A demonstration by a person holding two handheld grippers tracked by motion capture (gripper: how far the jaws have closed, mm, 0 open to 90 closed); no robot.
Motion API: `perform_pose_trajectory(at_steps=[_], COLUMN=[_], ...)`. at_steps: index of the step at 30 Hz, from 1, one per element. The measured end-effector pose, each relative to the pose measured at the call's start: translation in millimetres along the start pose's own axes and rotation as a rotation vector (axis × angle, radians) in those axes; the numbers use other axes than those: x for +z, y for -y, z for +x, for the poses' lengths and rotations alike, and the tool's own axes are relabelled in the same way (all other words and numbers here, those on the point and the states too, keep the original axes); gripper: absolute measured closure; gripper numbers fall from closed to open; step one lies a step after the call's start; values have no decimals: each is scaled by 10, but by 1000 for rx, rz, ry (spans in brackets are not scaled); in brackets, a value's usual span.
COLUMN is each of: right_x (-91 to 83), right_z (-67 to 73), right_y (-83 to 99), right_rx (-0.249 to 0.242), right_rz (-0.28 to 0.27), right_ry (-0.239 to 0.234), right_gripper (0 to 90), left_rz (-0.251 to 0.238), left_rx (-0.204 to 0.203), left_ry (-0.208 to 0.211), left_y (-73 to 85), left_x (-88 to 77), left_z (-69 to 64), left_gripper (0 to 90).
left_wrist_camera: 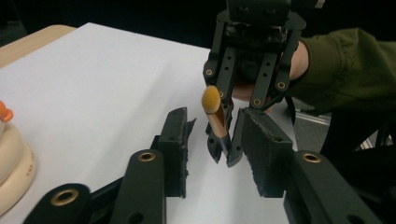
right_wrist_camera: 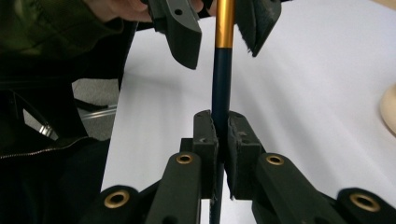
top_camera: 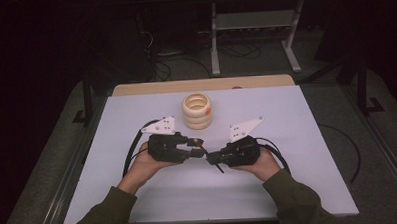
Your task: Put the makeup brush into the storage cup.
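Note:
A thin pen [right_wrist_camera: 221, 88] with a dark blue shaft and a gold end is clamped in my right gripper [right_wrist_camera: 219, 133], which is shut on the blue shaft. The gold end [left_wrist_camera: 212, 105] points into the gap of my left gripper [left_wrist_camera: 214, 122], whose jaws stand open on either side without touching it. In the high view the left gripper [top_camera: 196, 147] and the right gripper [top_camera: 211, 158] face each other tip to tip at mid-table, with the pen [top_camera: 214, 161] slanting between them. A person's hands hold both.
A stack of cream rings [top_camera: 197, 111] with an orange spot stands just beyond the grippers, also at the left edge [left_wrist_camera: 11, 158]. The white table [top_camera: 298, 153] has a wooden far edge [top_camera: 200, 85]. Cables trail from both grippers. A metal frame stands on the dark floor behind.

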State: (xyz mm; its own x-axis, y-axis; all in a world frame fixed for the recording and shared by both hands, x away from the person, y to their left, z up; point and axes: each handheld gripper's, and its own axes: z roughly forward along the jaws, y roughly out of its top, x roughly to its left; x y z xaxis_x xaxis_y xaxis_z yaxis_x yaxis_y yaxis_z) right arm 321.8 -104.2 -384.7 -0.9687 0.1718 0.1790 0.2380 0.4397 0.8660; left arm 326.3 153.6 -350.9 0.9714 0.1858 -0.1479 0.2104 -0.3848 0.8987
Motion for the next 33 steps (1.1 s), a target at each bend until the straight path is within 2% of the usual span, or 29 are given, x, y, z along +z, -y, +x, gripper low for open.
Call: perform_pose_trajectory(at_steps=[7, 14, 20, 29, 33], right_x=[11, 39, 46, 60, 65], right_z=[3, -5, -8, 0, -4], right_y=[-6, 2, -5, -8, -7], right_rx=[0, 2, -1, -10, -12], right_rz=[-14, -15, -30, -25, -26], right_ry=[6, 6, 4, 11, 11], right_gripper=[828, 828, 828, 820, 814], left_rz=[-33, -21, -29, -31, -32], left_rx=[-20, -25, -38, -68, -75], left_ry=[0, 7, 9, 47, 51], left_y=[1, -23, -31, -37, -34], left_x=[36, 56, 55, 58, 61], left_z=[4, 13, 20, 35, 39], left_gripper=[696, 758, 787, 827, 833])
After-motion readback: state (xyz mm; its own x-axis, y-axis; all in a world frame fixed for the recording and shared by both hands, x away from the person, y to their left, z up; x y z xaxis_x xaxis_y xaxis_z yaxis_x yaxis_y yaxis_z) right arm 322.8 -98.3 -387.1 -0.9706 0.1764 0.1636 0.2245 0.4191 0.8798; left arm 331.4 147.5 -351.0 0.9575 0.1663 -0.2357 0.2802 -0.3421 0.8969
